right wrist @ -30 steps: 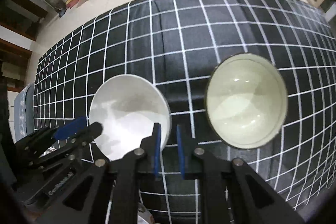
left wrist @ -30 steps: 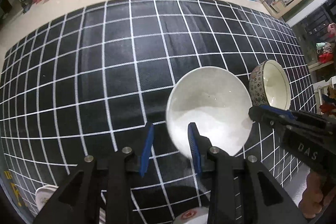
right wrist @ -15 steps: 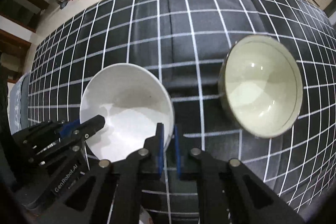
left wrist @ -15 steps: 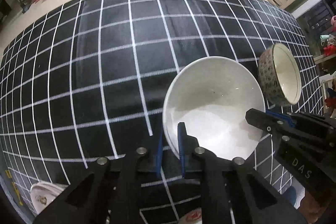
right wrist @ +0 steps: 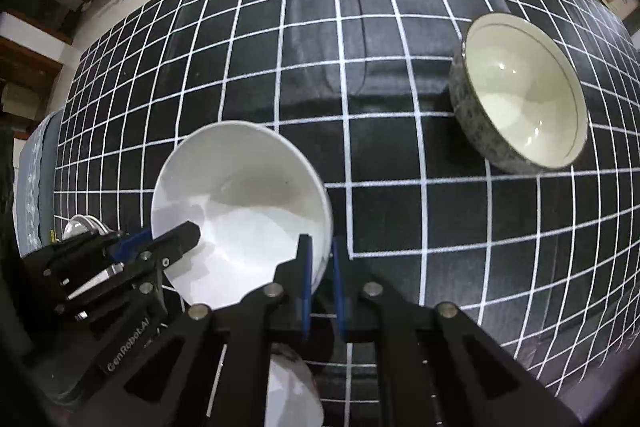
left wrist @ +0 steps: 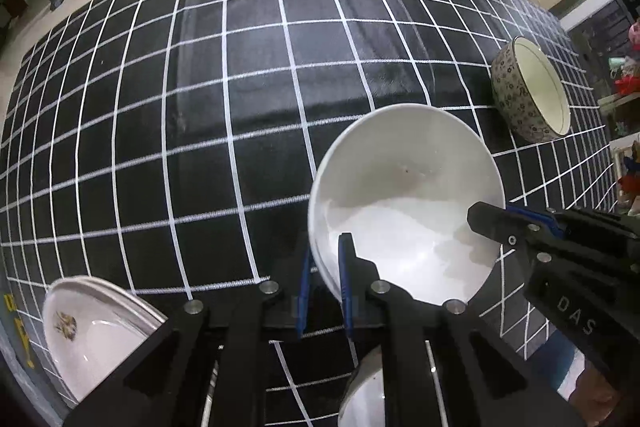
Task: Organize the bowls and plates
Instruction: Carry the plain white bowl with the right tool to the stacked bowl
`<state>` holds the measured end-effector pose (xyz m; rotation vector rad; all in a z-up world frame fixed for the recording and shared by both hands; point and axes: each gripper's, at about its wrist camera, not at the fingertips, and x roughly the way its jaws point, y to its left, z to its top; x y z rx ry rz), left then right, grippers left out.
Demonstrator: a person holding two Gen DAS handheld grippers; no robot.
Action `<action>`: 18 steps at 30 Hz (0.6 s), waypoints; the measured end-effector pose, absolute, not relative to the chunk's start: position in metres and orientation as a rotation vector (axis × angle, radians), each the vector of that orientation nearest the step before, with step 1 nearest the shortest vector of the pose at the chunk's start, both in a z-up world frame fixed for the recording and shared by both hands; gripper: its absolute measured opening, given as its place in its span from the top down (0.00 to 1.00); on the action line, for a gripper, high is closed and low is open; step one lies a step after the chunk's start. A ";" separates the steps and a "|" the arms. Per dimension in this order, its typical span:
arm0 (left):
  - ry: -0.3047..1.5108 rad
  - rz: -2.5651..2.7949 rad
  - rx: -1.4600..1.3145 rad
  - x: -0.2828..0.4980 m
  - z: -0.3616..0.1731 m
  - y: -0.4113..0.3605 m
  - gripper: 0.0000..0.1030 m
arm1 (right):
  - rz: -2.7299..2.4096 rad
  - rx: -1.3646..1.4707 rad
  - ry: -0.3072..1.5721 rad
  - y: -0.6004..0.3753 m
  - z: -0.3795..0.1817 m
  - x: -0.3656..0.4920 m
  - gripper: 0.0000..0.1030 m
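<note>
Two handheld grippers share one load: the left gripper (left wrist: 323, 283) pinches the near-left rim of a plain white bowl (left wrist: 404, 203), its blue pads closed on the wall, while the right gripper (right wrist: 319, 279) clamps the opposite rim the same way. The bowl appears held clear of the black grid-patterned cloth (left wrist: 200, 107), tipped slightly toward the cameras. Nearer than the white bowl, to its left, stacked white plates (left wrist: 84, 331) sit at the cloth's edge; directly below it, another pale dish (left wrist: 364, 387) is only partly visible. Beyond the white bowl, to its right, a speckled bowl (right wrist: 520, 95) rests alone on the cloth. The step in hand looks like carrying the white bowl; nesting it would call for a level, centred descent and both grips released together.
</note>
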<state>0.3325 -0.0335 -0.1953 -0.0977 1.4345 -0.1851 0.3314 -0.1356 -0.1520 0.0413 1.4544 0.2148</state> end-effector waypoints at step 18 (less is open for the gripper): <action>1.350 -0.184 -0.154 0.265 -0.123 -0.012 0.88 | 0.221 0.014 1.326 -0.103 -0.063 0.257 0.88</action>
